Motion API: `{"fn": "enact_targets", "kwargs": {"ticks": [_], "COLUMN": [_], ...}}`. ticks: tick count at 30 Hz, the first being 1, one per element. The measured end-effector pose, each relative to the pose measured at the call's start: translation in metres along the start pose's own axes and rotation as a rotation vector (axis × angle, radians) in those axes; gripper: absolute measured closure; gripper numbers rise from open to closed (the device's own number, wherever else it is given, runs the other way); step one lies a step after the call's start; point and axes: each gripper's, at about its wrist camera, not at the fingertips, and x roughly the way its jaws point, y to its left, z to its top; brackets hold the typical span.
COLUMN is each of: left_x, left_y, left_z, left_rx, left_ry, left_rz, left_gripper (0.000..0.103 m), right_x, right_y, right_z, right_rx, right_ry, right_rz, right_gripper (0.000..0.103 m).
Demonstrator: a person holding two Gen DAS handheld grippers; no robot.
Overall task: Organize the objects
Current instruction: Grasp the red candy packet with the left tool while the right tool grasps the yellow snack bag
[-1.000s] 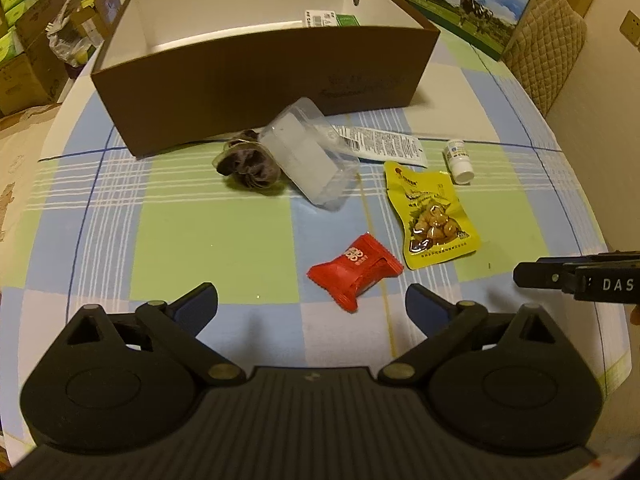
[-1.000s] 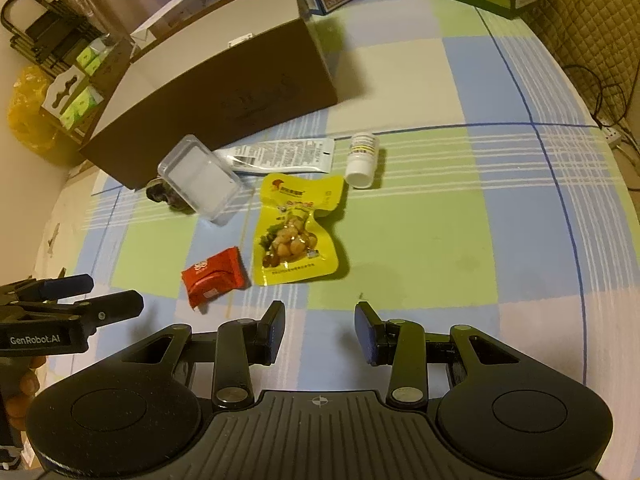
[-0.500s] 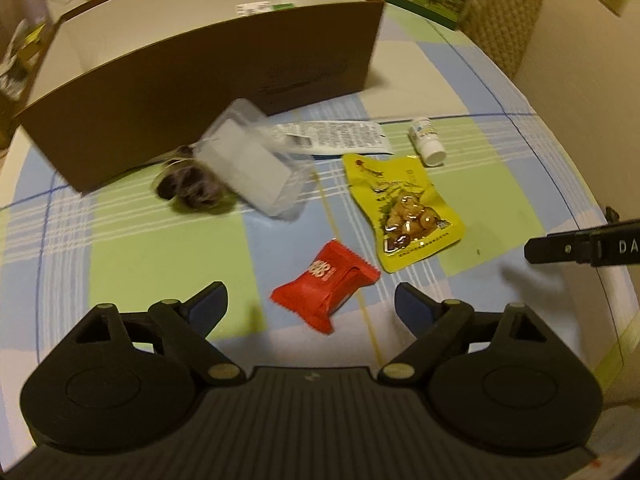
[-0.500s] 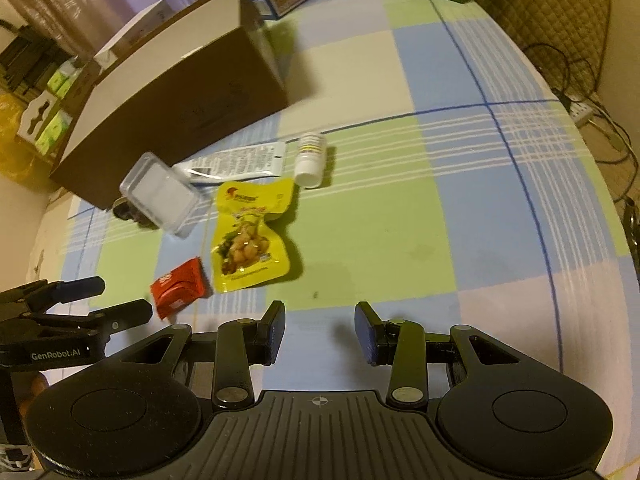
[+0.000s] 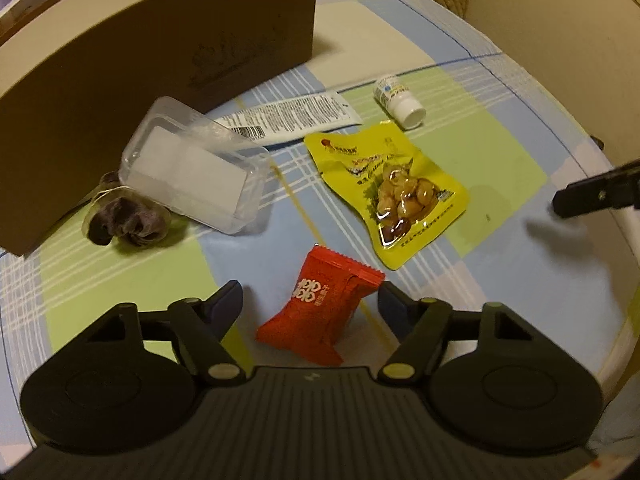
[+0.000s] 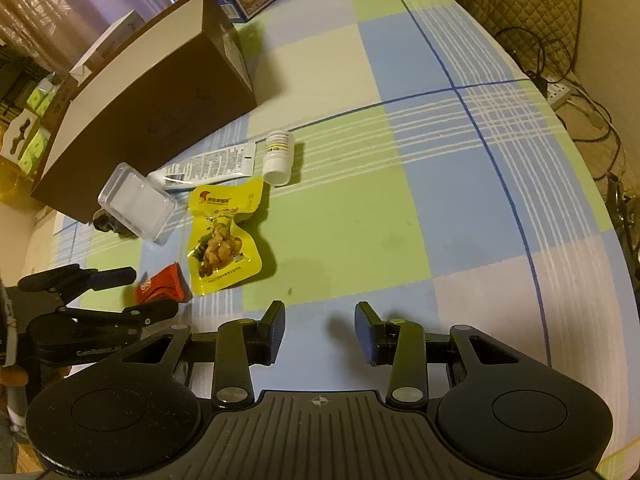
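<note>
Red packet (image 5: 324, 312) lies flat on the checked cloth (image 5: 500, 160), squarely between the spread fingers of the left gripper (image 5: 310, 300); jaws wide, neither pad touching the wrapper as far as can be seen. From the right wrist view the same packet (image 6: 162, 286) sits between the left gripper's (image 6: 120, 292) two arms, partly hidden by the lower one. Right gripper (image 6: 320, 328) hovers over bare cloth, jaws wide, holding nothing.

Step in hand, by judgement: approach done, grasp of the red packet not yet made. Next move calls for closing the left jaws on the packet's sides, low enough to catch the crinkly wrapper instead of sliding over it, then lifting and carrying it over the wall of the brown box (image 5: 160, 52).

Farther out: yellow snack pouch (image 5: 390, 192) just beyond the packet, to its right. Clear plastic case (image 5: 192, 168) left of the pouch, tilted, resting on a dark scrunchie-like bundle (image 5: 124, 220). Behind them a white tube (image 5: 292, 116) and a small white bottle (image 5: 400, 98) on its side. The box stands at the back; its interior is not visible from here.
</note>
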Motion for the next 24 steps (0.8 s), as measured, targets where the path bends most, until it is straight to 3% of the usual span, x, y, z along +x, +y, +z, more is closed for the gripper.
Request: {"fn": "enact_targets", "kwargs": {"ticks": [3,7,14,15,17,24], "left_x": [0.002,-0.004,-0.016,-0.018,-0.023,-0.037], "left_y": [0.002,0.004,0.027,0.031,0.040,0.071], "left_z": [-0.001,-0.004,-0.018,-0.021,-0.028,-0.048], "left_rx": [0.009,0.011,-0.116,-0.132,-0.162,-0.254], "left_ry": [-0.002,-0.027,-0.028,-0.027,-0.023,-0.018], "left_rz": [-0.015,-0.032,0.005,0.015,0.039,0.092], "left_gripper": [0.045,0.076,0.077,0.077,0.077,0.077], "right_x": [0.001,0.004,0.025,0.030,0.040,0.082], "right_y": [0.003,0.011,0.043,0.048,0.057,0.086], "right_z": [0.001,0.005,0.020,0.022,0.026,0.032], "right_rx": [-0.001,-0.012,-0.070,-0.087,-0.111,-0.198], "right_ry": [0.000,-0.016,-0.055,-0.062,-0.064,-0.009], "right_rz": [0.001,0.032,0.104,0.103,0.086,0.030], "right_gripper": [0.067,0.067,0.066,0.061,0.028,0.026]}}
